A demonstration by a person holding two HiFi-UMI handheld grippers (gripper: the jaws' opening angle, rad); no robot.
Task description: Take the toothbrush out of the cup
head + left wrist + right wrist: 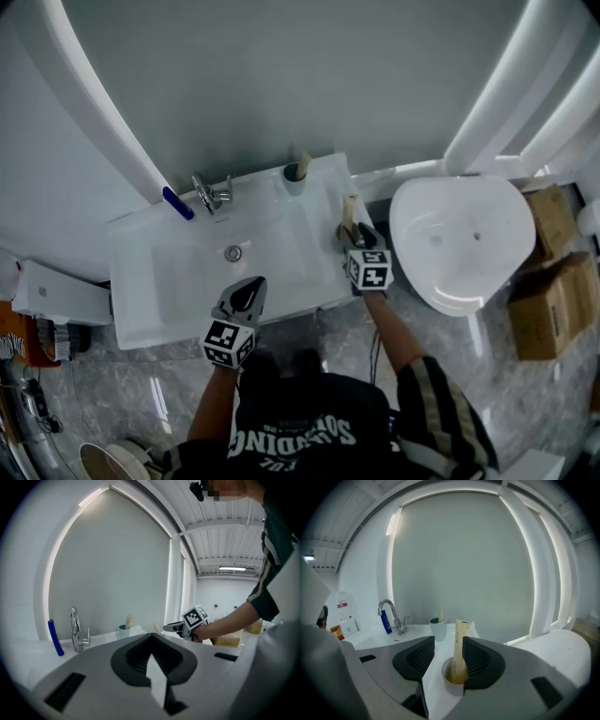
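Toothbrush (pixel 460 644) is standing in its cup (pixel 449 684) at the sink's (pixel 141 281) right edge, not yet lifted. Right gripper (pixel 449 641) is straddling it, jaws wide and gripping nothing. Left gripper (pixel 251 289) is hovering closed and empty at the sink's front.

The head view is looking steeply down from high above the sink (pixel 131 281). Both gripper views are riding low near its front, facing the back wall, the right one sitting close over the near cup (pixel 452 681). All three are sharing the tap (pixel 211 194) and the far cup (pixel 294 176).
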